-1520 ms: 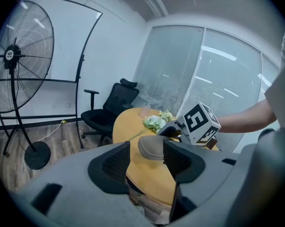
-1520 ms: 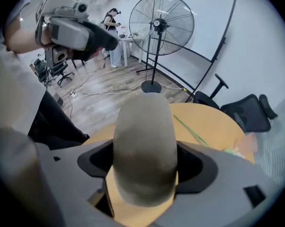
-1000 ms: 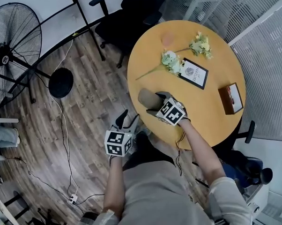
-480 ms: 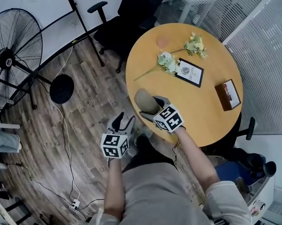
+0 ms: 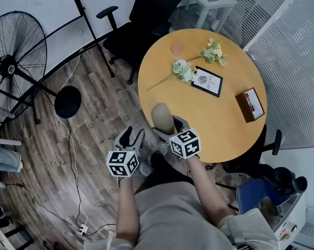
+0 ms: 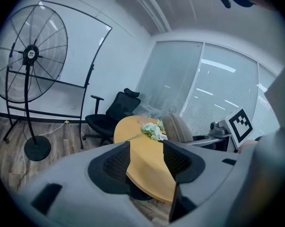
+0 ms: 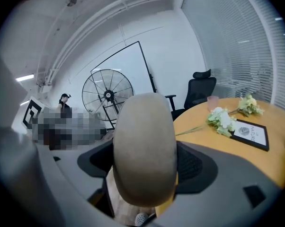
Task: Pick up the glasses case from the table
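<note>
Nearest to us, at the lower centre of the head view, the left gripper [image 5: 132, 135] hung over the wooden floor [image 5: 94, 113] with its jaws moderately apart and nothing between them; its own view showed only the table edge through the gap. Just right of it, the right gripper [image 5: 167, 125] had its jaws closed on the glasses case [image 5: 161, 115], a rounded beige case that filled the centre of the right gripper view [image 7: 145, 150], clamped across its width. The case sat at the lower-left rim of the round table [image 5: 225, 134], and with floor visible beneath it we judged it lifted clear, so the pick looked essentially done. What remained, in our judgement, was to keep the squeeze steady and hold the case away from the rim. Open floor lay to the left, giving room to move. Further up the tabletop lay the flowers [image 5: 182, 70], a framed card [image 5: 207, 82] and a brown box [image 5: 249, 104] at the right. All were well apart from the case. Beyond, an office chair [image 5: 146, 14] stood at the top and a fan [image 5: 13, 61] at the upper left.
</note>
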`<state>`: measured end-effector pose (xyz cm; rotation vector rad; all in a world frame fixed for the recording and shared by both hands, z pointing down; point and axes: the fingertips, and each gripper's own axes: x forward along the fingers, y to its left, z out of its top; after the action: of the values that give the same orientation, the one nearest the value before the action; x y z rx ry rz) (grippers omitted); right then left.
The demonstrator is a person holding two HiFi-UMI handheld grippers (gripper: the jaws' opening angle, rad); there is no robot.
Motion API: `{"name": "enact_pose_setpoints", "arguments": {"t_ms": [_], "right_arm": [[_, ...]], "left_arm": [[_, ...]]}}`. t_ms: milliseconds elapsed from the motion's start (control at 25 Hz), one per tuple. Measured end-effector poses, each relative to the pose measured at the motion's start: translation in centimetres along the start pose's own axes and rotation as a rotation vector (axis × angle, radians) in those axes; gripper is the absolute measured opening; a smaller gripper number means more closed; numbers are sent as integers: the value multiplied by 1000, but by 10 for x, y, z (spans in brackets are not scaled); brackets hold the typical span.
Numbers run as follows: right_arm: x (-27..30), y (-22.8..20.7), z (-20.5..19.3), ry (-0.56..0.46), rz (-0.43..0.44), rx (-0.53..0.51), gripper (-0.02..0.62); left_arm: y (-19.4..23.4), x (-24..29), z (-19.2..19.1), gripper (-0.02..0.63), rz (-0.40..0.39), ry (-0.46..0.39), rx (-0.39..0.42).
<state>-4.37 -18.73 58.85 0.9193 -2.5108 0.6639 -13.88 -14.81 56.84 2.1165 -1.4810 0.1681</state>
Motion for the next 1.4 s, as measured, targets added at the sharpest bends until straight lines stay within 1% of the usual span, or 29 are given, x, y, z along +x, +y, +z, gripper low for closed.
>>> {"name": "enact_pose_setpoints", "arguments": {"t_ms": [280, 440, 880, 1200, 1400], "right_arm": [[-19, 1, -7, -54, -82, 18, 383], [-28, 5, -12, -75, -105, 40, 383], [-35, 33, -22, -108, -102, 39, 383], [-31, 41, -27, -146, -105, 29, 384], [-21, 53, -29, -139, -93, 16, 385]], "left_arm": [[-2, -11, -1, 206, 5, -9, -2], [-3, -18, -5, 206, 7, -11, -4], [-1, -38, -11, 206, 1, -14, 27], [-5, -50, -25, 204, -18, -9, 39], [8, -58, -21, 204, -10, -19, 33]]}}
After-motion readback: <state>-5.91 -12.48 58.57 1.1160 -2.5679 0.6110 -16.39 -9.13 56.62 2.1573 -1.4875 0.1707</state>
